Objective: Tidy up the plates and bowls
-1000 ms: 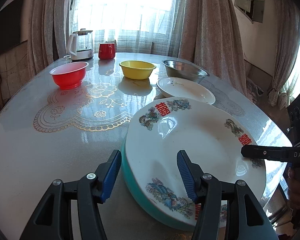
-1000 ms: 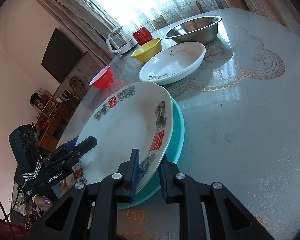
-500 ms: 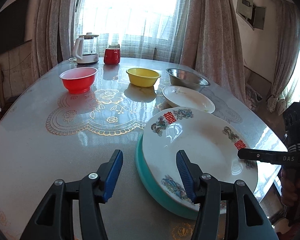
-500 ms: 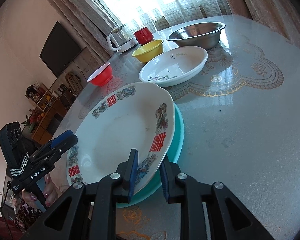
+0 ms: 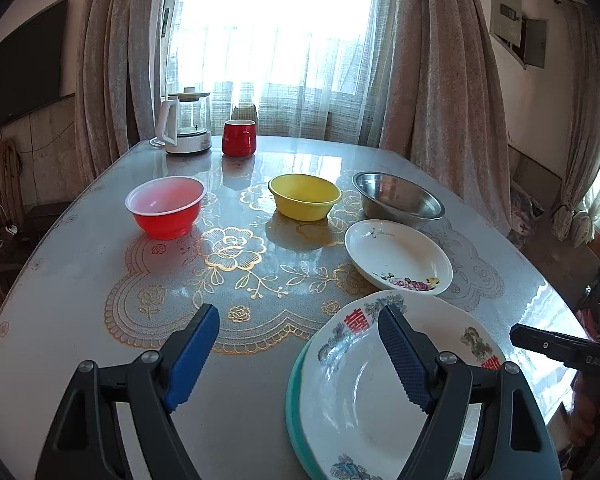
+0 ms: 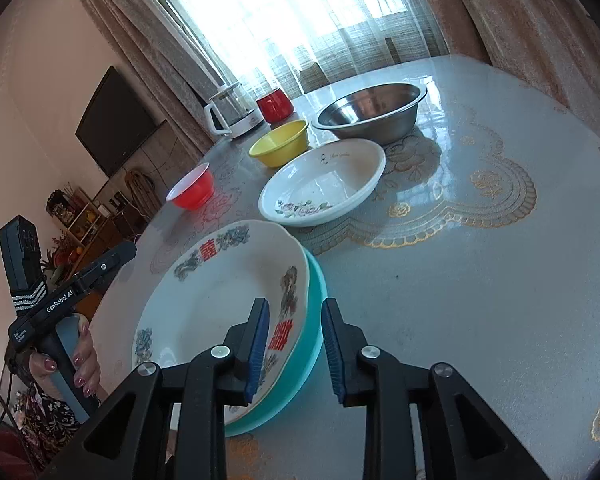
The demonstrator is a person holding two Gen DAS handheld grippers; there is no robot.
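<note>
Two stacked plates [image 6: 220, 304] between right gripper's [image 6: 294, 350] opening jaws, untouched, left gripper [image 5: 300, 356] opening, empty.

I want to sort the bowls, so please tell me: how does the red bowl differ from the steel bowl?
The red bowl is plastic-looking, bright red with a pale rim; the steel bowl is bare shiny metal. The red bowl is narrower with steep sides; the steel bowl is wider, with a flat out-turned rim. The red bowl stands alone at the left; the steel bowl is at the right, just behind the white dish. Both are upright, empty and rest on the table.
</note>
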